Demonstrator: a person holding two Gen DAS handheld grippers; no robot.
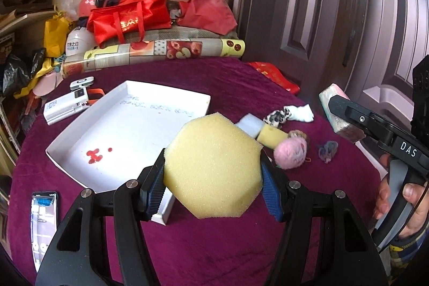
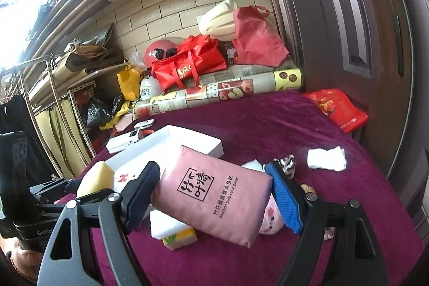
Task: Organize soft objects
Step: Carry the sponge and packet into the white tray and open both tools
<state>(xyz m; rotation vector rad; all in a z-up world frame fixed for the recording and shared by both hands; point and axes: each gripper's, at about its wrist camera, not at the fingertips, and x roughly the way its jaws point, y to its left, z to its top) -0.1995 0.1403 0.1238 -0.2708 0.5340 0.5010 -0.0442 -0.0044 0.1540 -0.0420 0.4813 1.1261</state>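
The left gripper [image 1: 213,180] pinches a yellow sponge [image 1: 213,169] above the surface beside the white tray [image 1: 128,125]; it is light and squashy. The right gripper [image 2: 214,195] clamps a soft pink tissue pack [image 2: 214,195] across its width.

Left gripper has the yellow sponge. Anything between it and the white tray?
Nothing visible. The yellow sponge, clamped in the left gripper, hangs over the near corner of the white tray, whose floor is bare apart from red marks. The remaining soft items lie right of the tray.
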